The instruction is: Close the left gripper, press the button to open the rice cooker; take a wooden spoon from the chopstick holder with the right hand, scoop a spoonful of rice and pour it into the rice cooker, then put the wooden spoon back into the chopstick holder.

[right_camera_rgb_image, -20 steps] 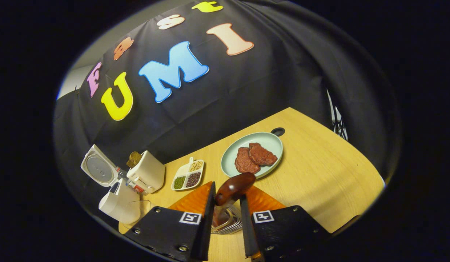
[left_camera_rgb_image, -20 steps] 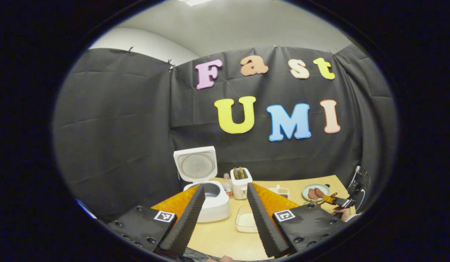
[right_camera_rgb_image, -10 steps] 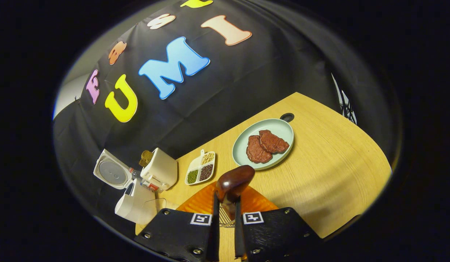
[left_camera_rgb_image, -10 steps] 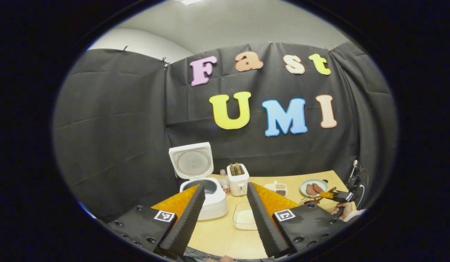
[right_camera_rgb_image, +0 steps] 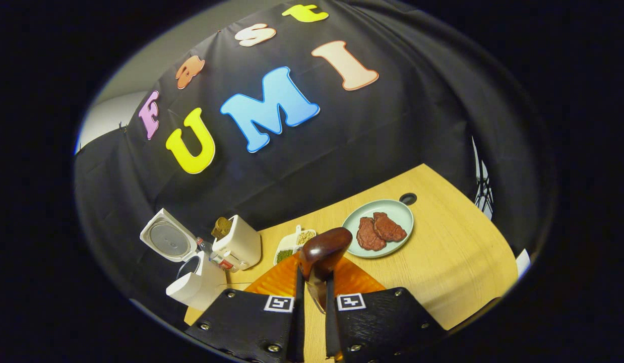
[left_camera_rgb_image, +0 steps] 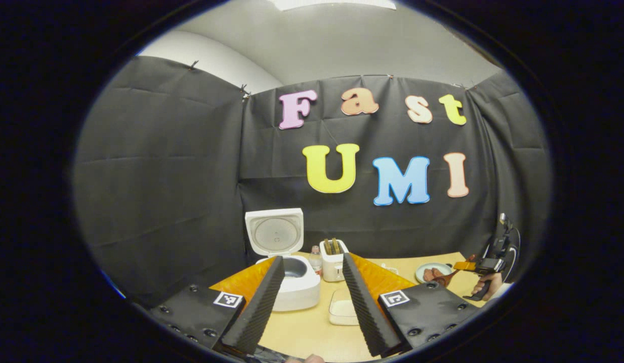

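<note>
At nine o'clock on the desk [right_camera_rgb_image: 443, 262] the rice cooker [right_camera_rgb_image: 196, 290] gapes lid-up for rice, the left tongs [left_camera_rgb_image: 308, 297] hang spread and empty before it, and at five o'clock the right tongs [right_camera_rgb_image: 312, 322] clamp the wooden spoon [right_camera_rgb_image: 323, 249], bowl-end forward, ready to scoop.

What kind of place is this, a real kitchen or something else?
Probably a staged kitchen corner in a recording booth, not a home: a rice cooker with its lid up, a toaster and a plate of meat stand on a wooden table with black cloth behind it.
</note>
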Tool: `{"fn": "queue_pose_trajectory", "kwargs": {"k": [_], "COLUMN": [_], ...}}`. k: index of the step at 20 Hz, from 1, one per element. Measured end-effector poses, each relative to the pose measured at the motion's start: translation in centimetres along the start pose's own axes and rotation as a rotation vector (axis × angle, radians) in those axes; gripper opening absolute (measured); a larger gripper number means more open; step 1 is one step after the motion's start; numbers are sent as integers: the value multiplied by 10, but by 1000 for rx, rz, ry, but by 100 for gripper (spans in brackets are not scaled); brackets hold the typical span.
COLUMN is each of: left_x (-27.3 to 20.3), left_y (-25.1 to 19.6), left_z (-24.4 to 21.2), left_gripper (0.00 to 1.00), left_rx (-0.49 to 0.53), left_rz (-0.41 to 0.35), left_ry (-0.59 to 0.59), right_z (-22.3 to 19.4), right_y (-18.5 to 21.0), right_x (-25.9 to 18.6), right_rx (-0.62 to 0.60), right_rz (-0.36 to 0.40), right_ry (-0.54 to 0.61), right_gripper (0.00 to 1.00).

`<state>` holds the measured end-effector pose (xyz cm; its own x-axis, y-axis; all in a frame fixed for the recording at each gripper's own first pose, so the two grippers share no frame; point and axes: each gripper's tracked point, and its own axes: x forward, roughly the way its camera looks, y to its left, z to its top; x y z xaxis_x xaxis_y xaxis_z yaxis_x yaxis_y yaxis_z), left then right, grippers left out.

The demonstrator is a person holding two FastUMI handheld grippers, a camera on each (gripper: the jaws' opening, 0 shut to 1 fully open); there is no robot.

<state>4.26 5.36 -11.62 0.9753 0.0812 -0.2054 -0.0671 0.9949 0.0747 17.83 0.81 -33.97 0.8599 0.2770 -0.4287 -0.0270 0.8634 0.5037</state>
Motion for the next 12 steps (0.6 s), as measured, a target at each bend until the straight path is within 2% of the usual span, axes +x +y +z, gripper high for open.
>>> {"fn": "queue_pose_trajectory", "kwargs": {"k": [4, 9, 12], "left_x": [0, 8, 16], "left_y": [36, 90, 127], "left_z": [-3, 8, 6], "left_gripper": [83, 82, 94], "left_rx": [-88, -152, -194], "left_rz": [-51, -131, -142], "left_ry": [-23, -82, -99], "right_z": [17, 10, 6], "right_y": [41, 110, 166], "right_x": [-51, -99, -114], "right_rx": [-38, -95, -146], "right_rz": [-6, -26, -10], "right_ry": [-48, -75, -107], "right_gripper": [17, 17, 17]}}
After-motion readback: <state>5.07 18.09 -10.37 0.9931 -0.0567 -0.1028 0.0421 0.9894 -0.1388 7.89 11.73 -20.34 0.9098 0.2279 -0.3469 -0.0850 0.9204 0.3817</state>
